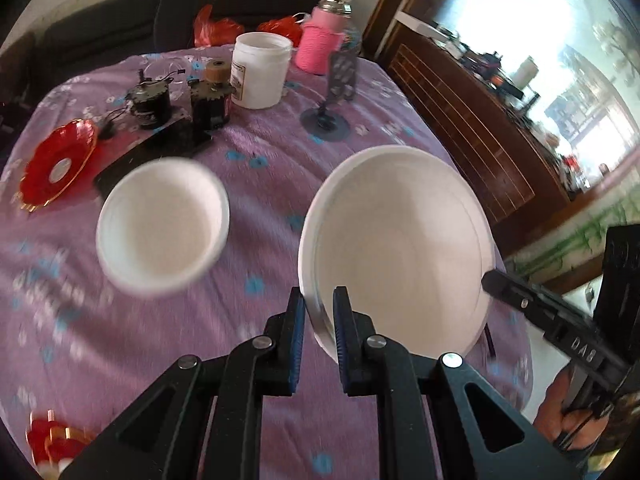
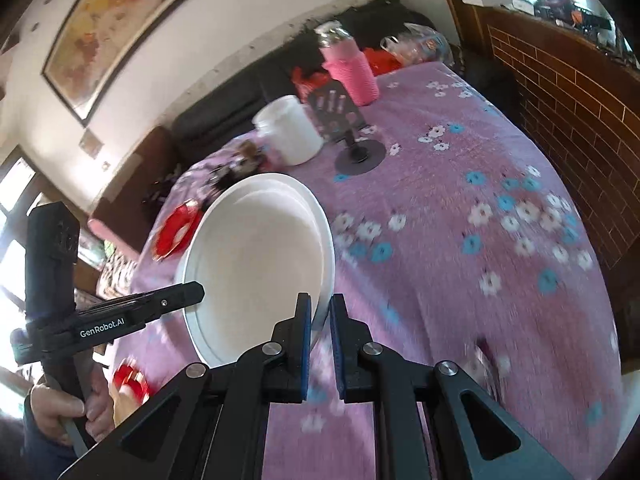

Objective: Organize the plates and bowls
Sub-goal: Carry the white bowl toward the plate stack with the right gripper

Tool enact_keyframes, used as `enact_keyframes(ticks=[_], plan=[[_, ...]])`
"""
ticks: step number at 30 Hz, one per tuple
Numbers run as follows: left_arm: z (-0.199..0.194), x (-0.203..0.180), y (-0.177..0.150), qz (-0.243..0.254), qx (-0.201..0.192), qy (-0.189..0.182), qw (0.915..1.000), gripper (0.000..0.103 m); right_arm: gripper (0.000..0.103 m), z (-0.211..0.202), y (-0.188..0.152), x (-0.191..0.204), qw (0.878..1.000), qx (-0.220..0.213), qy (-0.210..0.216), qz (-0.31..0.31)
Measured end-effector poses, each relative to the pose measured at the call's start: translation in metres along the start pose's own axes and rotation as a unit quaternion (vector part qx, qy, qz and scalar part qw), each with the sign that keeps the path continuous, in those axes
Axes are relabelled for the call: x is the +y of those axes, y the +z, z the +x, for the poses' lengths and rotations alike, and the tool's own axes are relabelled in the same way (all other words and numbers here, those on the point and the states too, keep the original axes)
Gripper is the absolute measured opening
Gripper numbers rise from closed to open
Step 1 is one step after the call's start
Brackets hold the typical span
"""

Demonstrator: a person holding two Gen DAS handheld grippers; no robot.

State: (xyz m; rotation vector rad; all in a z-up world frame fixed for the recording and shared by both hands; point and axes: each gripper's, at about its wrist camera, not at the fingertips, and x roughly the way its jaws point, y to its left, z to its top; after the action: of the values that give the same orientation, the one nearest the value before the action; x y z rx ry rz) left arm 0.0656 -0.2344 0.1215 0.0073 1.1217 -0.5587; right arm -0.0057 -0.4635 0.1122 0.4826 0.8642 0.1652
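A round table fills most of the room's middle, covered in a fuzzy purple cloth [image 2: 460, 208] printed with small white and blue flowers. Both grippers are clamped on the same white plate [image 1: 400, 248], one on each side of its rim, and the plate sits tilted above the cloth rather than flat on it. The left gripper [image 1: 319, 320] pinches the near edge with its blue pads tight on the rim; the right gripper [image 2: 319, 320] does the same on the opposite edge. A hand [image 2: 60, 404] wraps the handle of the left tool.

Beside the plate, to its left in the left wrist view, a white bowl [image 1: 162, 226] rests on the cloth, well blurred, so I cannot say whether it is touching the surface or just above it. Further left lies a red scalloped dish [image 1: 58, 164] with a gold rim. Toward the back stand a white plastic jar [image 1: 260, 70], a bottle in a pink knitted sleeve [image 1: 320, 40], a dark stand on a round base [image 1: 326, 118], and a couple of small dark motors [image 1: 180, 100]. Red plastic bags [image 1: 212, 28] sit at the far edge.

Behind the table runs a dark sofa [image 2: 248, 96], with a framed painting [image 2: 116, 20] on the pale wall above it. A brown brick-patterned counter [image 2: 568, 92] stands along the right side, cluttered on top, under a bright window.
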Motion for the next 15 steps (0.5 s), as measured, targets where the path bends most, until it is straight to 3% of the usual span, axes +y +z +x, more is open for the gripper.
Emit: enact_keyframes(ticks=[9, 15], plan=[[-0.031, -0.01, -0.125, 0.019, 0.028, -0.01, 0.9994, 0.014, 0.01, -0.041, -0.106, 0.006, 0.999, 0.032, 0.037, -0.008], [-0.021, -0.011, -0.162, 0.021, -0.003, 0.007, 0.9998, 0.014, 0.012, -0.026, -0.139, 0.001, 0.999, 0.04, 0.017, -0.015]])
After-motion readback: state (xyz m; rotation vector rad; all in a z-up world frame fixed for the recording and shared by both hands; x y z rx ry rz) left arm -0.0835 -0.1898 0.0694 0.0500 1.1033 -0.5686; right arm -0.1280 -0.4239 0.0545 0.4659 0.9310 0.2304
